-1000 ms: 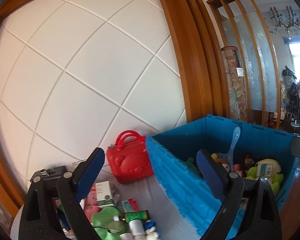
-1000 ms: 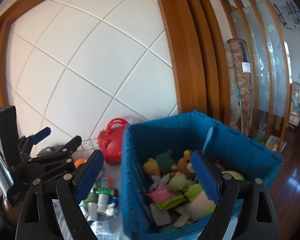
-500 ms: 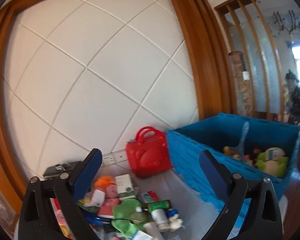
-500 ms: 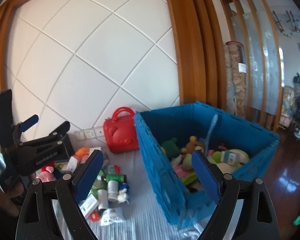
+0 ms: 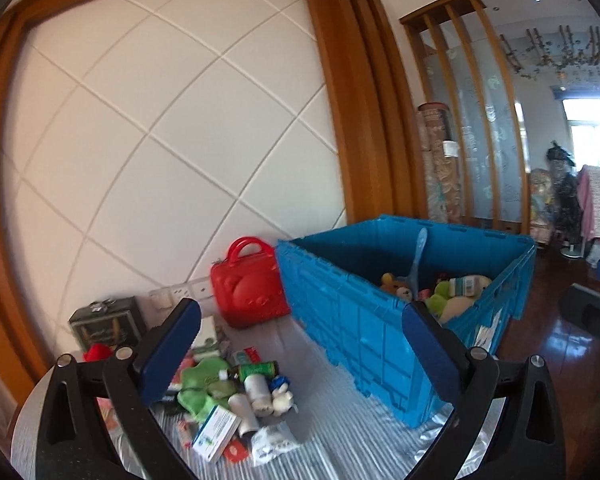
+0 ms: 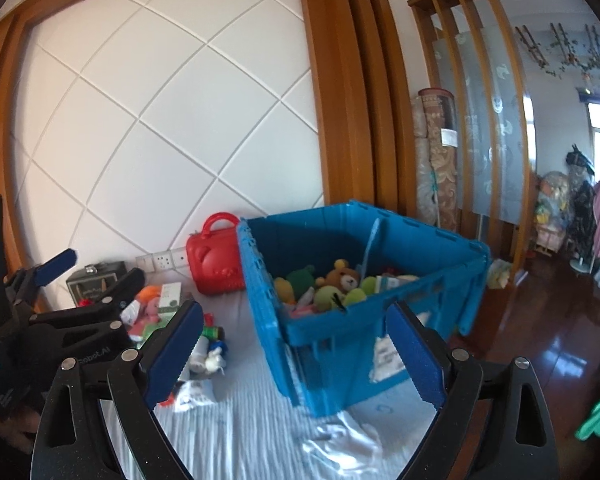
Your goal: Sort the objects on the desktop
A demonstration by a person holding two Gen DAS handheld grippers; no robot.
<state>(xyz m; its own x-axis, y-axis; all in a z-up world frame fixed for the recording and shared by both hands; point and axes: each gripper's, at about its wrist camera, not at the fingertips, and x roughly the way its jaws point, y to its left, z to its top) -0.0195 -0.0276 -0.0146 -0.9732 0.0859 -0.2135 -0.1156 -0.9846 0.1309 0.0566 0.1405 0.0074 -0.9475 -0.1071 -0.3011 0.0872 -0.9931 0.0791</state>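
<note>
A blue crate holding plush toys stands on the striped tabletop; it also shows in the right wrist view. Left of it lies a pile of small items: a green plush, a green bottle, a white box, white bottles. My left gripper is open and empty, held above the pile and the crate's near wall. My right gripper is open and empty, in front of the crate's corner. The left gripper shows in the right wrist view, at the left over the pile.
A red toy case stands against the white panelled wall behind the pile. A dark box sits at the far left by wall sockets. Wooden floor lies to the right, beyond the table edge.
Both grippers have pulled back and up from the crate; the table, pile and crate now show lower and smaller. Both stay open and empty.
</note>
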